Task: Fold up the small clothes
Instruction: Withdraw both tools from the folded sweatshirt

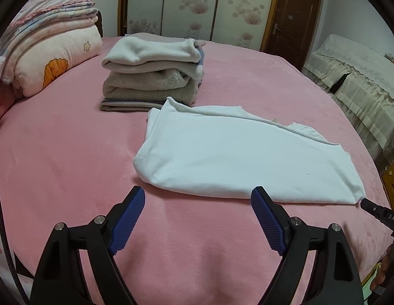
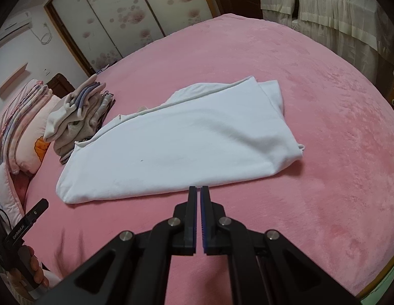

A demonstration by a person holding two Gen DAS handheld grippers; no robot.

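White garment (image 1: 237, 152) folded once on bed (image 1: 70, 152), beside finished stack (image 1: 151, 73); further folds likely left. Left gripper (image 1: 197, 216) jaws wide, empty; right gripper (image 2: 199, 190) jaws closed, empty.

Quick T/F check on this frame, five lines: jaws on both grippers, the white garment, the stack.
1. The left gripper has its jaws open with nothing between them. True.
2. The right gripper grips the white garment. False: its jaws are shut on nothing, just short of the garment's near edge.
3. The white garment lies folded on the pink bed cover. True.
4. The stack of folded clothes sits on top of the white garment. False: it sits beyond it, on the bed cover.
5. The wardrobe doors are plain white. False: they have a floral print.
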